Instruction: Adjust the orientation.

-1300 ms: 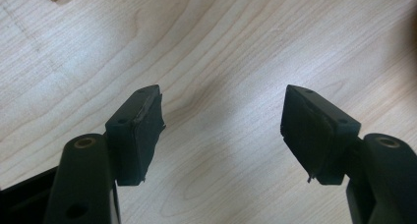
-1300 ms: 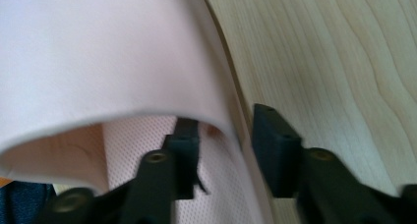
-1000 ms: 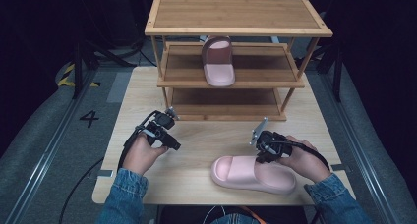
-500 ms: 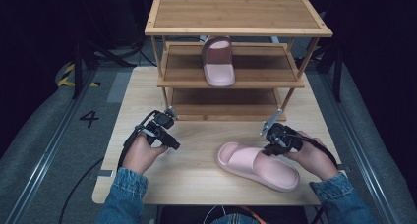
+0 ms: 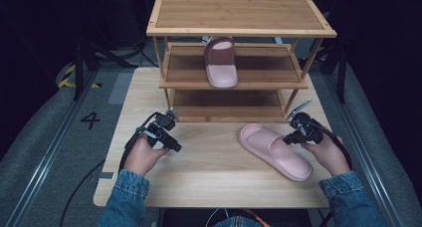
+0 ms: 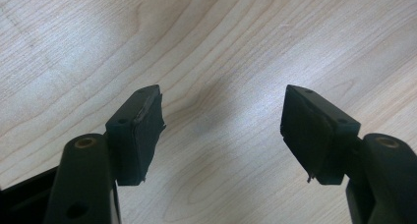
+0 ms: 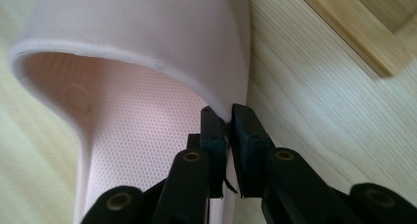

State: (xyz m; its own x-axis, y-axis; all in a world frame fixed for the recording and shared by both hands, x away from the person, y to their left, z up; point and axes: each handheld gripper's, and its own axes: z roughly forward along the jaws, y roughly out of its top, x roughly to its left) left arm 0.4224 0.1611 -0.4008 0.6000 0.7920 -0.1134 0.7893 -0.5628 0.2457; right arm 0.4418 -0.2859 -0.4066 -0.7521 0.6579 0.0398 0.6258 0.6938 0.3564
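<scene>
A pink slipper (image 5: 273, 150) lies on the table's right side, toe pointing up-left toward the shoe rack. My right gripper (image 5: 288, 139) is shut on the edge of its strap; in the right gripper view the strap (image 7: 147, 32) is pinched between the black pads (image 7: 216, 130). A second pink slipper (image 5: 221, 62) rests on the middle shelf of the wooden rack (image 5: 239, 33). My left gripper (image 5: 175, 145) hovers low over the table's left side, open, with bare wood between its pads (image 6: 140, 128).
The three-tier rack stands on the far half of the light wooden table (image 5: 214, 172). Its bottom shelf (image 5: 229, 105) holds nothing. Black cables trail from both grippers. Grey floor with a "4" mark (image 5: 90, 120) lies to the left.
My right gripper has dragged the slipper to the right and turned it, so its toe now angles toward the rack. The left gripper stayed put.
</scene>
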